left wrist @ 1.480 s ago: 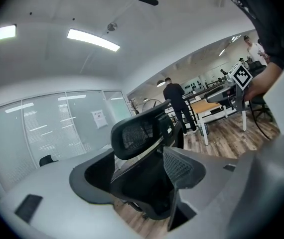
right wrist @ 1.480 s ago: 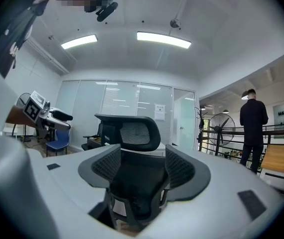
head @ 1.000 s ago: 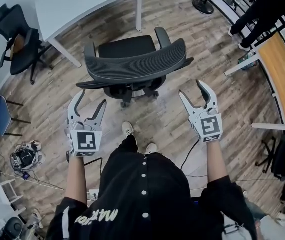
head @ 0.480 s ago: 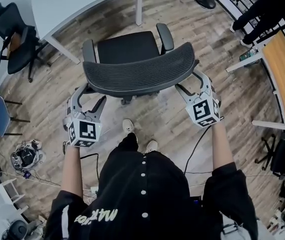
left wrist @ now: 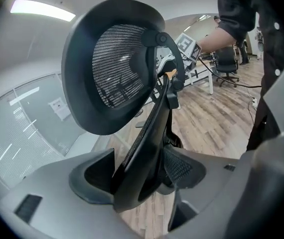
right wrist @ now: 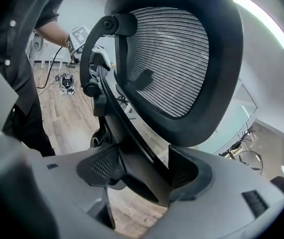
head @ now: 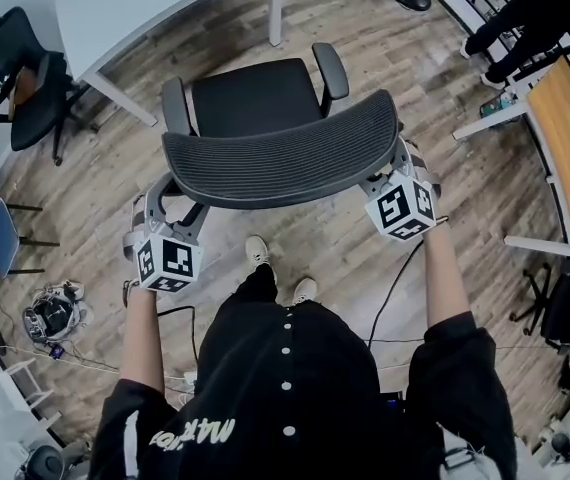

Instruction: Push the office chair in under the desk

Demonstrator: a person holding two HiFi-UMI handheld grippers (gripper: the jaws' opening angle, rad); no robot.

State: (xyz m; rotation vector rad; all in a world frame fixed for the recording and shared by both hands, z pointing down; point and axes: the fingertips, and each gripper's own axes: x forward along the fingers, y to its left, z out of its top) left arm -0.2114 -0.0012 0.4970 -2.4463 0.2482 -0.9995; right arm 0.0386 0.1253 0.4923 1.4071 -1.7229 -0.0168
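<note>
A person in a dark top with white round buttons [head: 288, 383] stands on the floor [head: 355, 268] of long wood planks and holds a tool in each hand. Each tool has a white cube with black square marks. The left gripper [head: 172, 206] reaches up to the left end of the office chair [head: 275, 148], and the right gripper [head: 390, 168] reaches to the right end. In the left gripper view, the wide grey jaws stand apart, with a smooth black plastic bar [left wrist: 147, 143] of the chair's back frame between them. They are not squeezing it. In the right gripper view, the jaws have just been opening, and the same kind of black bar [right wrist: 127, 143] sits loose between them. The chair's back is a long curved piece of dark mesh full of tiny holes. Past it is the flat, square black seat [head: 255, 96] with two rounded armrests [head: 330, 68]. The chair stands out on the floor in front of the smooth white bench [head: 145, 8], not under it. Another black chair [head: 20, 73] stands far off to the left.
</note>
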